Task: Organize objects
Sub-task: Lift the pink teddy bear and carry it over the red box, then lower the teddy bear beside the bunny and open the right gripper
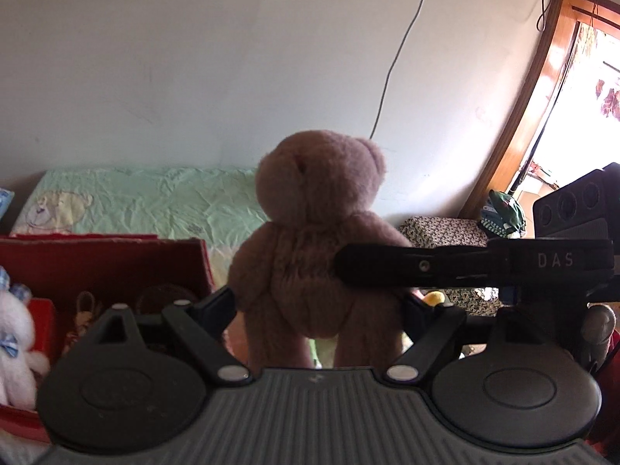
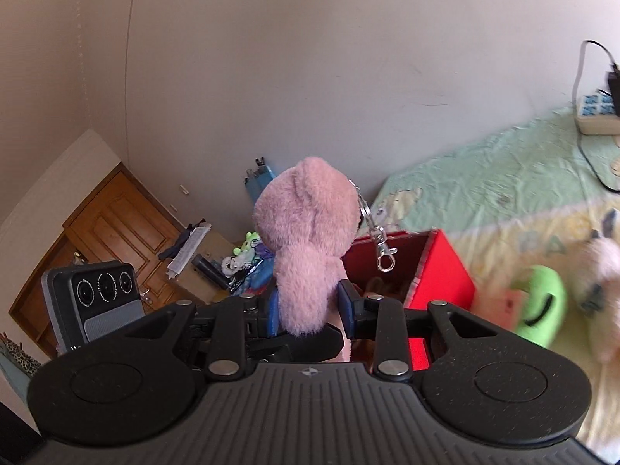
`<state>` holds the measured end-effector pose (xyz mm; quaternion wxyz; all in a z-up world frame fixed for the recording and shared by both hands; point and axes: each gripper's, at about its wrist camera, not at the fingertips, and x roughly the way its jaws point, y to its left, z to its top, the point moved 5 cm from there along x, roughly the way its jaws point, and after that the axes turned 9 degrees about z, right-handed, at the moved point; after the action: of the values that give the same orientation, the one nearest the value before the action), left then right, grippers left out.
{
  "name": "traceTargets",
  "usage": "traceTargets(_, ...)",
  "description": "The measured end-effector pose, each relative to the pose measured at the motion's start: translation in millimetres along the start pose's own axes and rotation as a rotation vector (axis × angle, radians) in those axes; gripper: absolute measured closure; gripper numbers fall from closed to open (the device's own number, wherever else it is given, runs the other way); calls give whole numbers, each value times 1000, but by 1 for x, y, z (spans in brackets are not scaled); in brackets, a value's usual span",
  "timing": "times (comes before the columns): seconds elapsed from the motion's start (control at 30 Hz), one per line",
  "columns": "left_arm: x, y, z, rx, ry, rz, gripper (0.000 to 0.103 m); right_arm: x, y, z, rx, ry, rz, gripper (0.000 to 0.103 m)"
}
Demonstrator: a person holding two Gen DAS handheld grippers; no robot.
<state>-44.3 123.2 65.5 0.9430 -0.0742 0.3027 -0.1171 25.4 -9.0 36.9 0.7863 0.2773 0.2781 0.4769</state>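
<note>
Toys partly sorted: a white plush (image 1: 15,333) sits in the red box (image 1: 97,259) at nine o'clock, while the pink bear (image 1: 317,240) is aloft, pinched by both the left gripper (image 1: 317,306) and right gripper (image 2: 310,306). Only the right wrist view shows its keychain clasp (image 2: 381,248), plus a green toy (image 2: 542,302) unsorted at three o'clock.

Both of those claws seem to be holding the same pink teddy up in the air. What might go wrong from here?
The left gripper and right gripper both clamp the pink teddy bear; pulling apart might strain its seams. Its dangling keychain clip may snag the red box rim on the way in. The soft plush could also slip from the pads.
</note>
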Motion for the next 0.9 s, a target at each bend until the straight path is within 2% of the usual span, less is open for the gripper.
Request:
traceTargets(0.17, -14, 44, 12, 8, -27, 49, 19, 48, 13, 6, -21, 2, 12, 70)
traceTargets(0.3, -15, 84, 10, -2, -15, 96, 19, 85, 13, 0, 8, 21, 7, 70)
traceTargets(0.47, 0, 131, -3, -49, 49, 118, 20, 123, 5, -17, 65, 49, -39, 70)
traceTargets(0.63, 23, 166, -23, -66, 127, 136, 20, 151, -14, -36, 187, 78, -106, 71)
traceTargets(0.9, 52, 194, -41, -52, 215, 182, 24, 186, -33, -53, 330, 121, -189, 71)
